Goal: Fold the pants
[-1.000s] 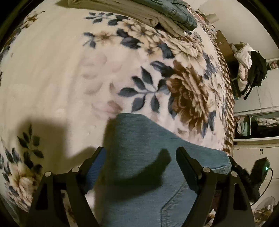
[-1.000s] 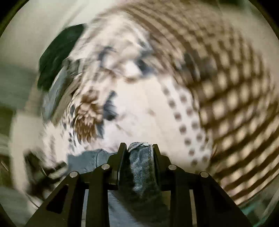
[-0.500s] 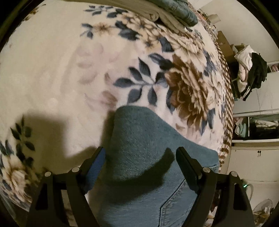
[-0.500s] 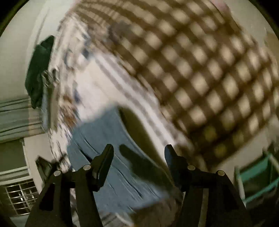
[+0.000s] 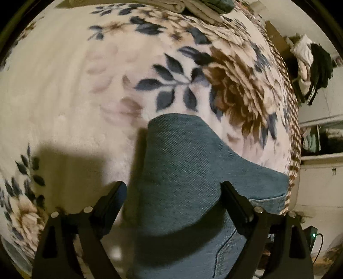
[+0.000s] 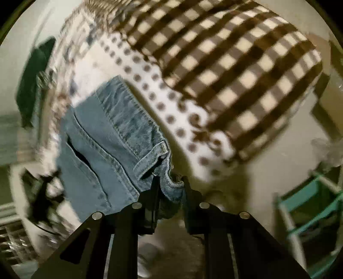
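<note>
Floral blanket [image 5: 64, 85] carries partly folded jeans [image 5: 182, 171]. Left gripper [image 5: 173, 191] hovers with fingers spread; right gripper [image 6: 170, 186], jaws just closing, pinches the waistband corner [image 6: 171, 188] for 1 more fold.

Left tongs [image 5: 172, 193] over folded blue jeans [image 5: 182, 163], jaws spread wide, just been opening further; denim between them, pads not pressing it. Jeans lie on floral blanket [image 5: 64, 85] covering bed: cream ground, dark blue leaves, brown blooms. Rounded fold of denim points up-frame; back pocket stitching at lower right. Tongs' shadow falls across jeans and blanket at left. Stack of folded clothes [image 5: 199, 8] at blanket's far edge. Heap of white and dark garments [image 5: 310, 62] on furniture at right.
</note>
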`<state>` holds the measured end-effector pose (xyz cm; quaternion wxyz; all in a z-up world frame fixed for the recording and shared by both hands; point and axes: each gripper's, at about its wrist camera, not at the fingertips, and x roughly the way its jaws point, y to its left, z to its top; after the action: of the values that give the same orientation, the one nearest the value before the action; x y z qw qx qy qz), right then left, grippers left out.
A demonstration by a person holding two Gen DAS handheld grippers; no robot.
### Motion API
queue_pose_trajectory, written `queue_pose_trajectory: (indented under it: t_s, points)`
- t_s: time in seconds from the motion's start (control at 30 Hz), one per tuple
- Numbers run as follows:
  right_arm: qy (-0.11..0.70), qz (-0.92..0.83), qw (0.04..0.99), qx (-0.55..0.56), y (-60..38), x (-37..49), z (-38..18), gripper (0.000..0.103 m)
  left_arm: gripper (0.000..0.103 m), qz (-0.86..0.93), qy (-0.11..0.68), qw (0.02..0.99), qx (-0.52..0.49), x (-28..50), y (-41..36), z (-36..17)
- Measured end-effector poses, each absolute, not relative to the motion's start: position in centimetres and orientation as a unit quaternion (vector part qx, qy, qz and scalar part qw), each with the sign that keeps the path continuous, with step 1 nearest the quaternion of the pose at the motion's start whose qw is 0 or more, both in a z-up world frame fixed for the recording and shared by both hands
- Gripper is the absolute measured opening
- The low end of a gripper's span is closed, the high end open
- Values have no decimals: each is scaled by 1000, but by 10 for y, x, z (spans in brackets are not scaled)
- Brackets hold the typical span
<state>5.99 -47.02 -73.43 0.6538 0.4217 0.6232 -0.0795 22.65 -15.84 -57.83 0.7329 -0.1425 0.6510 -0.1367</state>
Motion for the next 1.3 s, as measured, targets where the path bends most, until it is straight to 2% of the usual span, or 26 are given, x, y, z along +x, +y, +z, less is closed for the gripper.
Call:
queue_pose_trajectory:
  t_s: [0.03,0.1,0.17,0.23,0.4,0.57,0.63,0.73,0.97,1.1,1.2,1.27,1.3]
  points:
    - [627,-76,643,434,-468,60,-739,23,88,-137,651,732,-144,225,-157,-576]
    - [610,-65,625,483,-469,57,-746,36,88,-143,650,729,-158,222,-152,-572]
    - [583,-55,616,527,-473,44,-746,61,91,-152,646,725,-184,214,-143,-569]
    - [565,-37,612,552,-466,33,-751,78,92,-159,646,715,-216,203,-135,-571]
    - [574,25,593,564,-406,37,-781,80,92,-158,665,683,-260,178,-126,-596]
    - [536,34,572,619,-379,50,-808,82,94,-164,665,669,-288,170,-126,-610]
    - [531,23,577,621,-377,46,-805,81,95,-166,665,667,-292,171,-126,-611]
    - [516,28,572,637,-371,41,-797,70,95,-170,665,665,-293,172,-127,-612]
    - [473,73,597,643,-370,54,-761,69,95,-179,667,656,-304,171,-119,-616]
    - [516,39,626,583,-378,61,-771,70,95,-189,668,653,-301,170,-122,-620]
    - [503,38,625,595,-387,61,-772,70,102,-195,666,651,-308,171,-122,-622]
    - [491,35,630,601,-385,66,-769,80,103,-197,665,651,-307,172,-124,-624]
    - [484,34,633,604,-383,70,-768,81,103,-197,664,653,-307,172,-124,-623]
